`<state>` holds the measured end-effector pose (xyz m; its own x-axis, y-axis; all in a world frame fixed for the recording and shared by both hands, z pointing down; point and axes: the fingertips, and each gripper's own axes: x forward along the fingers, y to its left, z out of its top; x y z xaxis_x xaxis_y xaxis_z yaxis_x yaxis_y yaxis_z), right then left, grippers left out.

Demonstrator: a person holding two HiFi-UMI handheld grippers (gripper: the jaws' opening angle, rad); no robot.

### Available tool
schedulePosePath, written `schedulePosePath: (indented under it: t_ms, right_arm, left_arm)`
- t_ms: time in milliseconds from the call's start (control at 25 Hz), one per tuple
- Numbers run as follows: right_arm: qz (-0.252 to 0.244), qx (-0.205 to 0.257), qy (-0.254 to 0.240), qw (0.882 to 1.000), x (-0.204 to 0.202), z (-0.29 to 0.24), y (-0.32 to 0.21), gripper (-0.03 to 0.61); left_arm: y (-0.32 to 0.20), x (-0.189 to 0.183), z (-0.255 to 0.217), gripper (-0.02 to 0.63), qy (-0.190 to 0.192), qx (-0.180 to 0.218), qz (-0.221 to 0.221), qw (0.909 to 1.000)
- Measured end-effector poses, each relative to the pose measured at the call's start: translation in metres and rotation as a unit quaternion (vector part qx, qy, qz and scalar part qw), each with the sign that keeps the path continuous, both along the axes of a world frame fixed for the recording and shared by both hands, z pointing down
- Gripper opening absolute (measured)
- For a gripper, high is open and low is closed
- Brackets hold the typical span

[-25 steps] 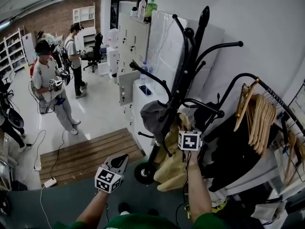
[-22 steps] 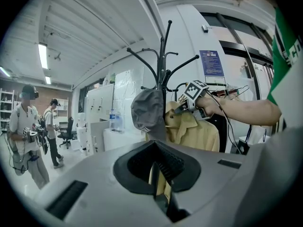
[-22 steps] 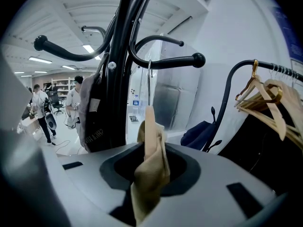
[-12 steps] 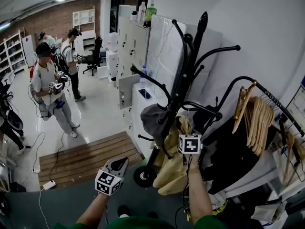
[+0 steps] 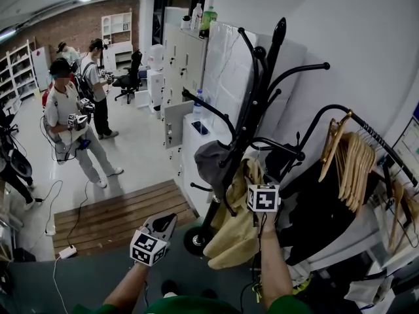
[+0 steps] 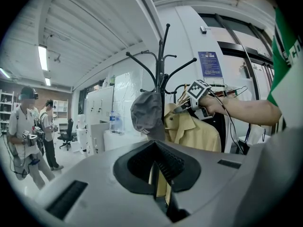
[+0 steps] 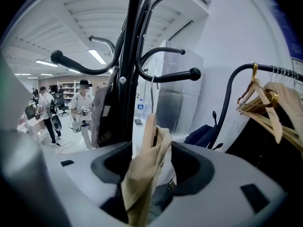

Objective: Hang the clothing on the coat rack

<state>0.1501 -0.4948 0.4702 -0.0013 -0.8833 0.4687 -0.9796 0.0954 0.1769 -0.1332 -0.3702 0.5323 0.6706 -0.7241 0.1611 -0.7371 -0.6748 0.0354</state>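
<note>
- Yellow shirt (image 5: 234, 231) hangs by its hanger's hook from a lower arm of the coat rack (image 5: 254, 110), just beside a grey cap (image 5: 209, 161) on that rack.
- Right gripper (image 5: 256, 182) is up against the rack. Its jaws have just been opening and now stand wide, released, with the shirt's collar loose between them.
- Left gripper (image 5: 165, 220) is clenched on nothing, low and well apart from the rack.

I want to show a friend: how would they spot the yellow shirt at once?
Find the tall black coat rack by the white wall. Low on it, beside a grey cap, hangs the yellow collared shirt. It is the only yellow piece; the clothes to its right are black.
</note>
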Motion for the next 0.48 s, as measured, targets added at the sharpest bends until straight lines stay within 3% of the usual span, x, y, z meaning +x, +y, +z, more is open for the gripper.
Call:
schedulePosePath:
  t_ms: [480]
  right_arm:
    - [-0.004,0.041,0.007,0.999,-0.001,-0.023,0.06,0.247]
  left_arm:
    - [0.008,0.017,-0.001,0.005,-0.002,0.0,0.021,0.9998]
